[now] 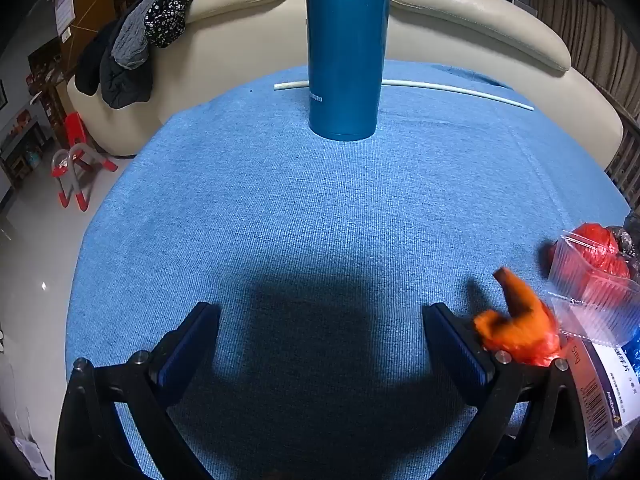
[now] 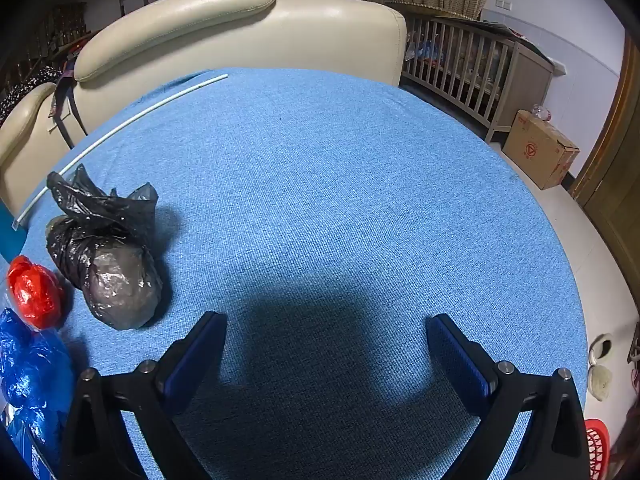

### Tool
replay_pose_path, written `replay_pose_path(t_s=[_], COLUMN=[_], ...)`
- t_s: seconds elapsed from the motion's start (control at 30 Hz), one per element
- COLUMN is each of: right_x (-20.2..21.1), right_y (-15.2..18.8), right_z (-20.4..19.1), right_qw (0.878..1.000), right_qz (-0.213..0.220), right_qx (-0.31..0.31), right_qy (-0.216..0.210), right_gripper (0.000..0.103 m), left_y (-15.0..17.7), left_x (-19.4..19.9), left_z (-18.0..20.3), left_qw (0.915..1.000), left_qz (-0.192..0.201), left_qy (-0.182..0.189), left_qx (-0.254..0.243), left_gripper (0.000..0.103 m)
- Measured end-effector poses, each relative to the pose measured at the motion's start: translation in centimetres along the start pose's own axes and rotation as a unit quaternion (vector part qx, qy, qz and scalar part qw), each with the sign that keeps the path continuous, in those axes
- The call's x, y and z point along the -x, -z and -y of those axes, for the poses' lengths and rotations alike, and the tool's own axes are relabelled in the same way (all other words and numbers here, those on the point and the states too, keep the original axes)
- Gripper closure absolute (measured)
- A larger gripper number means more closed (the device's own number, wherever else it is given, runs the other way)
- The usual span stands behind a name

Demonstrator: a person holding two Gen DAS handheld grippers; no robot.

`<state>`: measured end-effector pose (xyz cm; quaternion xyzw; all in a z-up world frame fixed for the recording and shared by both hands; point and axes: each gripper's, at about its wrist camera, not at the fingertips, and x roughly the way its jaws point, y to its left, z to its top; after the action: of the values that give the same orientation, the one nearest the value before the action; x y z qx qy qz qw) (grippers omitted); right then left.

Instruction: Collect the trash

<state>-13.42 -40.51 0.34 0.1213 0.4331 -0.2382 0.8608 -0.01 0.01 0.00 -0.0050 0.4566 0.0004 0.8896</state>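
A: Which step is this?

B: The very start of collecting, I'd say. The left gripper (image 1: 320, 344) and the right gripper (image 2: 326, 354) both hang over bare blue counter (image 2: 320, 180), jaws spread wide, nothing between them.

A: Where's the trash?

B: In the right view, a black bag (image 2: 106, 256) lies at about nine o'clock, with a red wad (image 2: 34, 290) just beside it and blue plastic (image 2: 32, 364) at eight o'clock. In the left view, an orange scrap (image 1: 520, 320) sits at four o'clock, touching or just behind the jaw there, near a clear tray (image 1: 596, 284) and a medicine box (image 1: 600, 392).

A: And the tall blue bottle (image 1: 346, 48)?

B: Upright at twelve o'clock, a white rod (image 1: 460, 92) behind it; probably not trash.

A: Next move?

B: Likely swing one gripper sideways to the pile, straddle one piece, then close.
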Motion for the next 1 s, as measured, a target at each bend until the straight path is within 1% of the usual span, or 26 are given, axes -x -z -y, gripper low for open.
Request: replay_pose_path(t_s=[0.7,1.0], right_x=[0.0,0.0], right_y=[0.0,0.0], right_z=[0.02,0.02], right_qw=[1.0,1.0], right_qz=[0.0,0.0], right_qx=[-0.001,-0.001], right_qy=[-0.002,-0.002], right_gripper=[0.0,0.0], left_y=[0.03,0.18], left_x=[-0.19,0.05], left_z=[0.39,0.09], left_qw=[1.0,1.0], left_qz=[0.0,-0.001], left_qy=[-0.004,0.004], left_qx=[0.001,-0.005], left_gripper=[0.0,0.0])
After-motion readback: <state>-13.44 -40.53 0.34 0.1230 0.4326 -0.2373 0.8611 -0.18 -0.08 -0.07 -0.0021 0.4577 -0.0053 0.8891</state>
